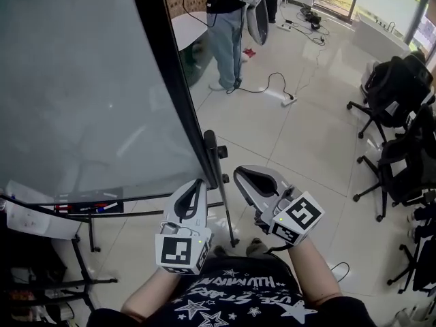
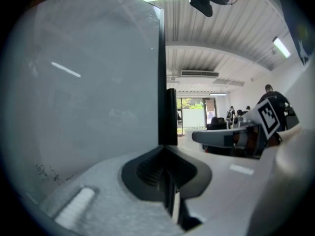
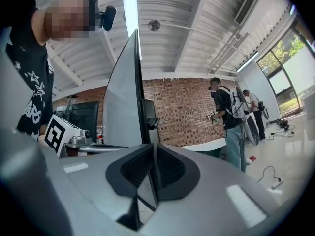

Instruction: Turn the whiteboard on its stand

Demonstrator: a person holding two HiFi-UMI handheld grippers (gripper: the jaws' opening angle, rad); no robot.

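The whiteboard fills the left of the head view, its black side frame running down to the stand's post. My left gripper is at the board's lower right corner, jaws together. In the left gripper view the board sits to the left, and its dark edge rises just past the tips of the left gripper. I cannot tell whether they touch it. My right gripper is shut and empty just right of the post. The right gripper looks at the board edge-on.
The stand's legs spread on the tiled floor by my feet. A marker tray hangs under the board. A person stands beyond it, with a cable and power strip on the floor. Office chairs line the right.
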